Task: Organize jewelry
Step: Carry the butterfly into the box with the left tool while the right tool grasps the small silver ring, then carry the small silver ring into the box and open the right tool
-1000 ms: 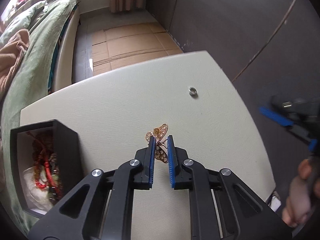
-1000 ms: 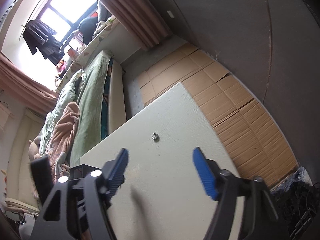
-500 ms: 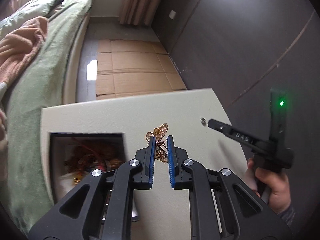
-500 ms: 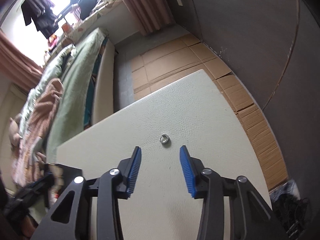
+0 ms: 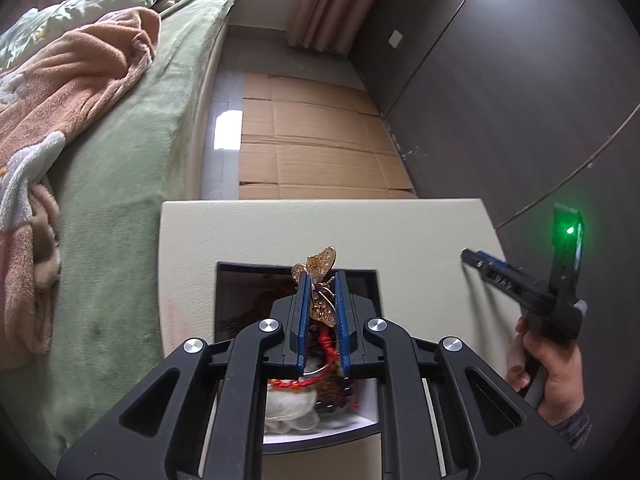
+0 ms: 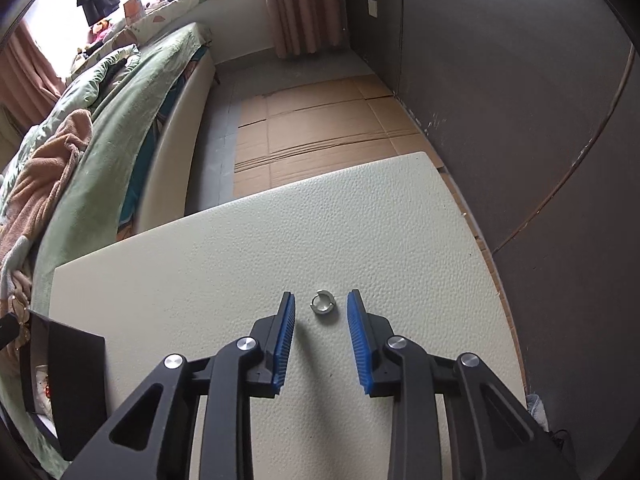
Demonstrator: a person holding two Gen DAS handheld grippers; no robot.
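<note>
Butterfly brooch (image 5: 320, 280), clamped in left hand-held gripper (image 5: 320, 312), now over jewelry box (image 5: 240, 292) (right hand-held gripper (image 6: 321, 334) spread around ring (image 6: 323, 303)).

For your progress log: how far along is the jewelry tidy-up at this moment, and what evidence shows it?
Done: red beads and other pieces already lie in the black box. In hand: the left gripper is shut on the gold butterfly brooch, above the box. Left: the silver ring lies on the table, between the open fingers of the right gripper.
</note>
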